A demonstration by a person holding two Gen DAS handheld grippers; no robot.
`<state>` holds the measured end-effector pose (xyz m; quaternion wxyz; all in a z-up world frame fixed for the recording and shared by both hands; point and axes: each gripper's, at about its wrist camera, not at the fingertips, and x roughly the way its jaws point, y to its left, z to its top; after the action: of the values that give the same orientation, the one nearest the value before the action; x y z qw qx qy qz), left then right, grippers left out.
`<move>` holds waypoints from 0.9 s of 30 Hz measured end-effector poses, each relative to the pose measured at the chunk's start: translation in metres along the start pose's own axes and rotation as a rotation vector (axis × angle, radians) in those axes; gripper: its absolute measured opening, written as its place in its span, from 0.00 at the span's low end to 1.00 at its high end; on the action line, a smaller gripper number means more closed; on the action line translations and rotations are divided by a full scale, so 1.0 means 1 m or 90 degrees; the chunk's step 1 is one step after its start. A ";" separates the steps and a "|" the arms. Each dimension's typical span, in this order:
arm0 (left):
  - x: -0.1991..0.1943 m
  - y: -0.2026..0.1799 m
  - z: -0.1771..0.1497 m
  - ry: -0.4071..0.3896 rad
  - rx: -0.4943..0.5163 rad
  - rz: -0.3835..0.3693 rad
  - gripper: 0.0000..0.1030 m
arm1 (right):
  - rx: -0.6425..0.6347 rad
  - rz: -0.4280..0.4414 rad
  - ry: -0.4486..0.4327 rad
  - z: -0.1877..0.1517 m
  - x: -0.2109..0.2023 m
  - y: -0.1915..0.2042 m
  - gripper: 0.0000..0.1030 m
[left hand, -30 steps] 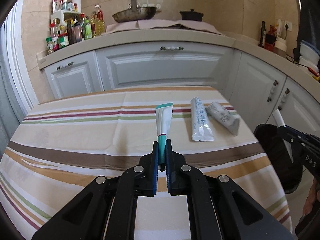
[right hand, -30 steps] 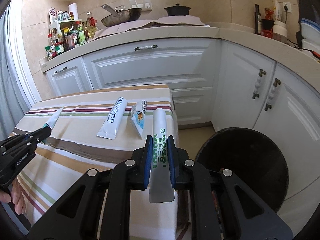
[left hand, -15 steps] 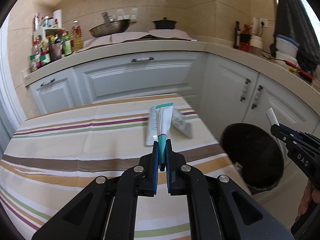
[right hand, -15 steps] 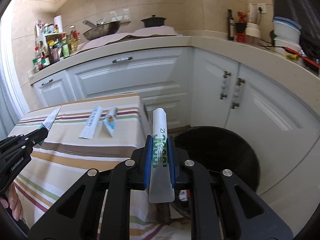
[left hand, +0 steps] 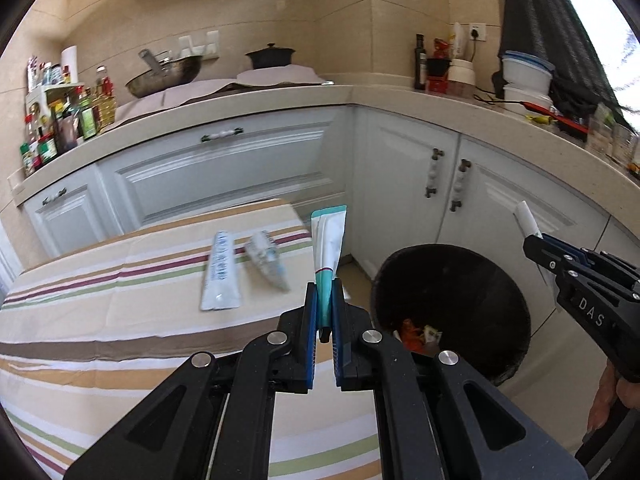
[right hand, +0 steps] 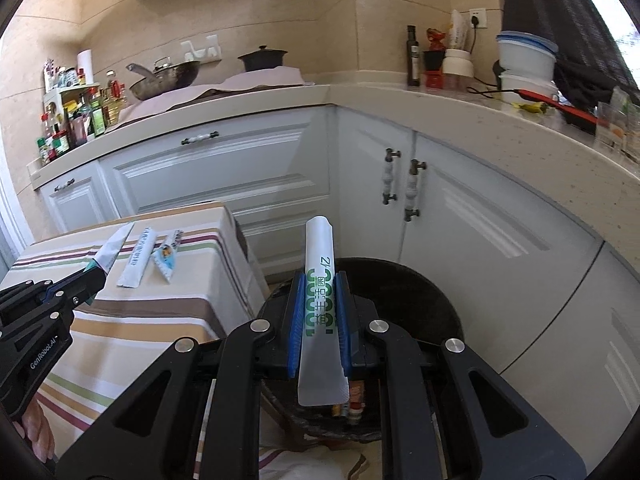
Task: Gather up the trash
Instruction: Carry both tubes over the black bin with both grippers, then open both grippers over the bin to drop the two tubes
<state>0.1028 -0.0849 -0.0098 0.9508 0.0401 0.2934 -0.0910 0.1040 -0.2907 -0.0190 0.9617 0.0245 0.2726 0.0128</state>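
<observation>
Left gripper (left hand: 325, 312) clamped on teal-and-white tube (left hand: 329, 248), tube pinched by teal end, flat white end pointing up; gripper at table edge, just left of black bin (left hand: 452, 280). Right gripper (right hand: 320, 320) clamped on white tube with green print (right hand: 319, 280), directly above bin, crimped end hanging toward camera. Bin on floor beside table, in front of white cabinets (right hand: 440, 208); scraps visible inside. Two more tubes (left hand: 221, 276) lie side by side on striped tablecloth (left hand: 100, 320), left of bin.
</observation>
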 end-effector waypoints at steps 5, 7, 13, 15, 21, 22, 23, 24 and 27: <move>0.008 -0.018 0.005 -0.003 0.017 -0.012 0.07 | 0.007 -0.007 0.000 0.000 0.003 -0.011 0.14; 0.010 -0.023 0.006 -0.003 0.021 -0.016 0.07 | 0.009 -0.011 -0.001 0.000 0.003 -0.016 0.14; 0.019 -0.038 0.010 -0.004 0.028 -0.021 0.07 | 0.016 -0.020 -0.002 -0.001 0.007 -0.026 0.14; 0.023 -0.042 0.011 -0.005 0.030 -0.023 0.07 | 0.018 -0.023 0.000 -0.001 0.009 -0.030 0.14; 0.032 -0.054 0.012 -0.004 0.037 -0.032 0.07 | 0.028 -0.029 0.005 -0.003 0.017 -0.041 0.14; 0.034 -0.056 0.012 -0.004 0.037 -0.033 0.07 | 0.028 -0.030 0.006 -0.003 0.018 -0.043 0.14; 0.036 -0.058 0.012 -0.004 0.037 -0.035 0.07 | 0.029 -0.032 0.008 -0.004 0.020 -0.044 0.14; 0.038 -0.060 0.013 -0.004 0.038 -0.036 0.07 | 0.030 -0.032 0.008 -0.004 0.022 -0.045 0.14; 0.047 -0.066 0.013 0.004 0.042 -0.041 0.07 | 0.031 -0.034 0.010 -0.005 0.026 -0.048 0.15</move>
<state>0.1357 -0.1587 -0.0270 0.9446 0.0625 0.2945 -0.1307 0.1244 -0.3379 -0.0399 0.9587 0.0406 0.2809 -0.0198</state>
